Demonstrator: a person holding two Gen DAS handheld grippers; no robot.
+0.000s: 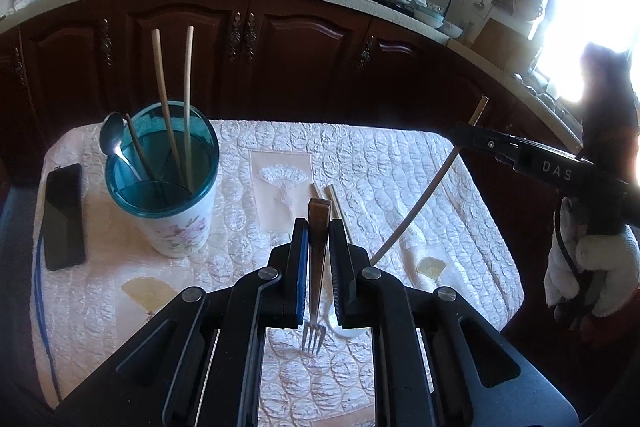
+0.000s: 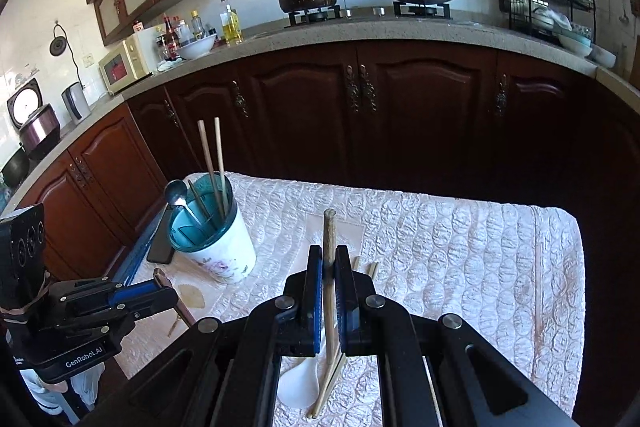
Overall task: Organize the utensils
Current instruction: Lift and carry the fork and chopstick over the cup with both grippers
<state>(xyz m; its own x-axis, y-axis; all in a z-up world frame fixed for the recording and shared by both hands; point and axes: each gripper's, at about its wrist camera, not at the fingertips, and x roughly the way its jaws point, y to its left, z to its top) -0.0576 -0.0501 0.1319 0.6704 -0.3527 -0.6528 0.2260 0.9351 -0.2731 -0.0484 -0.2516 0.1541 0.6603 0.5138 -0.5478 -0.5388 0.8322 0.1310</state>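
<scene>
My left gripper (image 1: 319, 239) is shut on a fork (image 1: 316, 291) with a brown wooden handle, tines hanging just above the quilted cloth. My right gripper (image 2: 329, 267) is shut on a single wooden chopstick (image 2: 329, 267), held nearly upright; it also shows in the left wrist view (image 1: 416, 207). A white floral cup with a teal rim (image 1: 176, 195) (image 2: 212, 239) stands at the table's left and holds two chopsticks (image 1: 176, 107), a metal spoon (image 1: 114, 143) and a dark utensil. A white spoon (image 2: 298, 383) and loose chopsticks (image 2: 330, 383) lie under my grippers.
A black phone (image 1: 64, 215) lies left of the cup, with a blue cable (image 1: 40, 267) along the table's left edge. The pink quilted table (image 2: 460, 259) ends at dark wooden cabinets (image 2: 420, 115). A lone chopstick (image 2: 538, 287) lies near the right edge.
</scene>
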